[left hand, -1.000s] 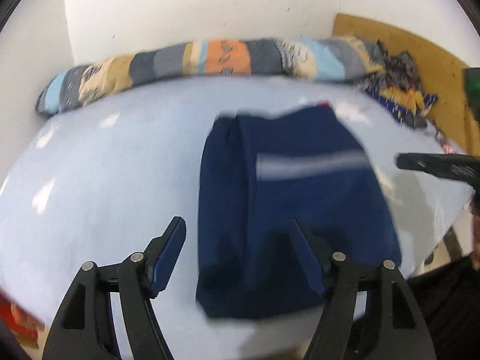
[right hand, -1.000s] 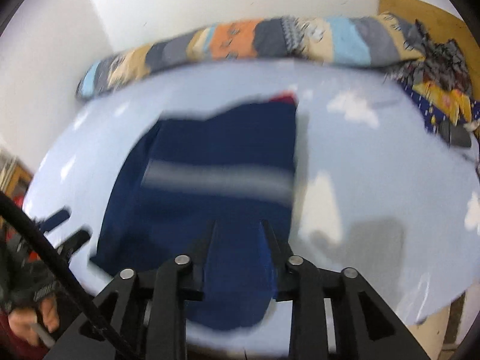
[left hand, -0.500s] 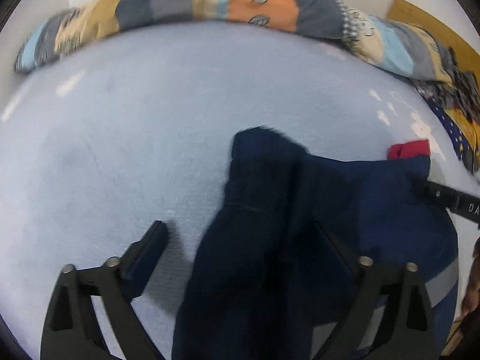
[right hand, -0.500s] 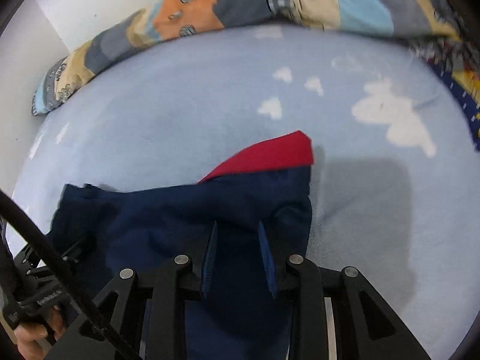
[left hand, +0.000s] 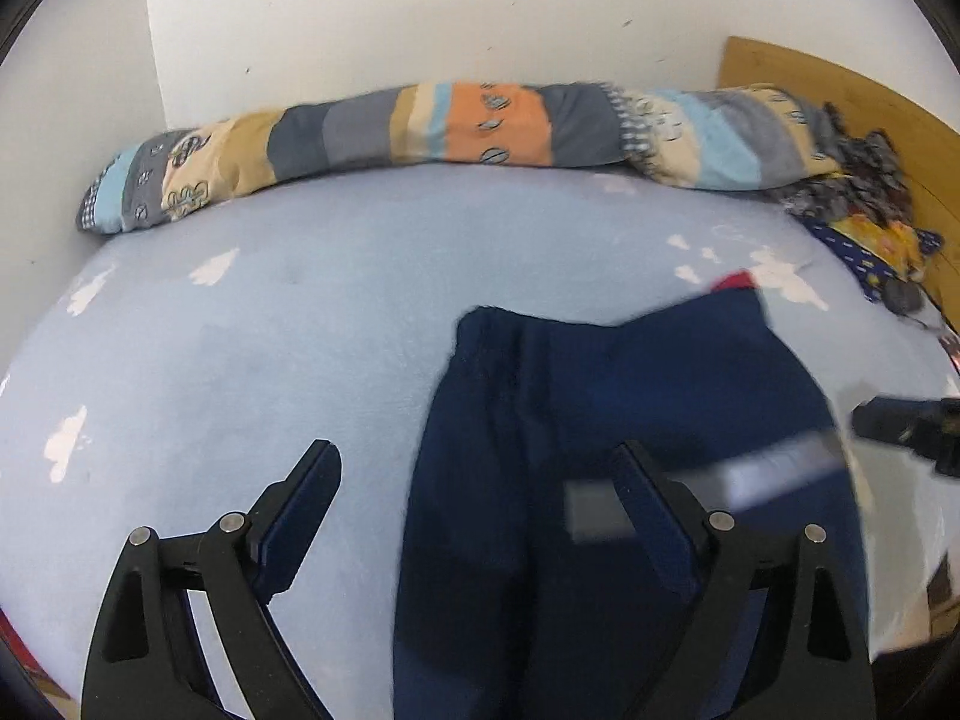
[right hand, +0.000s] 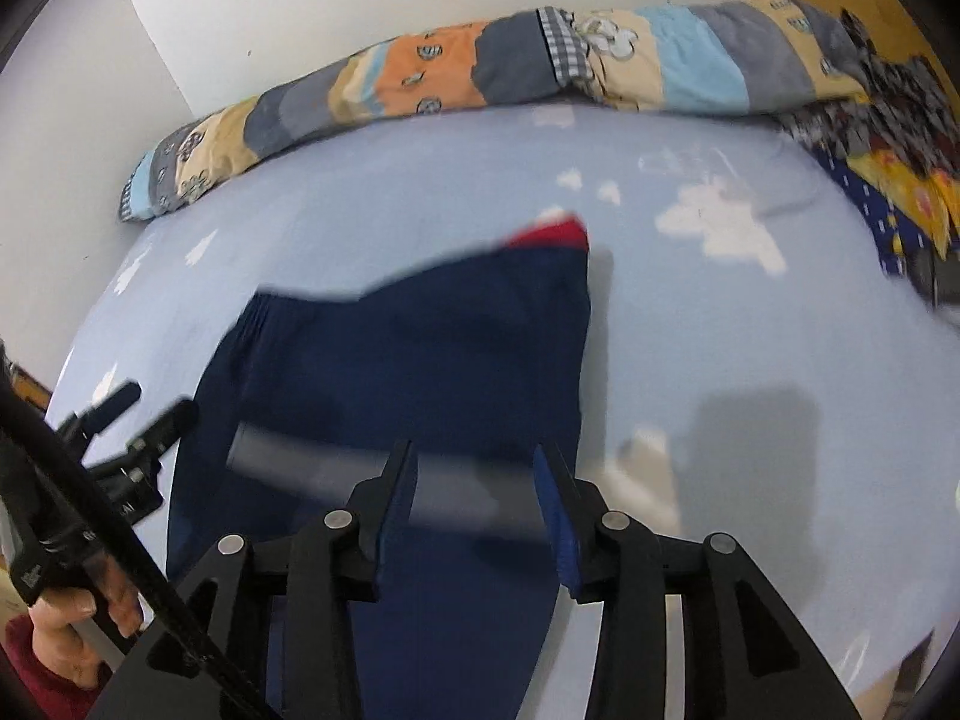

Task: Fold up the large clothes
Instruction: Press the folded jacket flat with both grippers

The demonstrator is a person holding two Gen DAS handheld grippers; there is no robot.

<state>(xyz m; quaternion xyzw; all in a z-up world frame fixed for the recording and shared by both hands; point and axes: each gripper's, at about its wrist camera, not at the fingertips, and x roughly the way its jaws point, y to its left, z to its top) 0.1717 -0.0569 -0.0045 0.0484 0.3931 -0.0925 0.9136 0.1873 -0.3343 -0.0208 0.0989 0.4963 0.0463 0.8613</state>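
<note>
1. Toward the near edge of the bed, a navy garment is lying part-folded on the pale blue cloud-print sheet, its grey band across the lower half and a red patch peeking from the far corner, likely so the next fold can be taken from the near side.
2. Over the garment's left border, the left gripper is hovering with jaws wide but easing inward; one finger is over bare sheet, the other over cloth, and neither is pinching anything.
3. Above the grey band, the right gripper is spreading its jaws from a middling gap, cloth showing between the pads but seemingly no longer gripped, which reads as a release.
4. Along the far edge, a rolled patchwork quilt is lying against the wall, well clear of the folding area.
</note>
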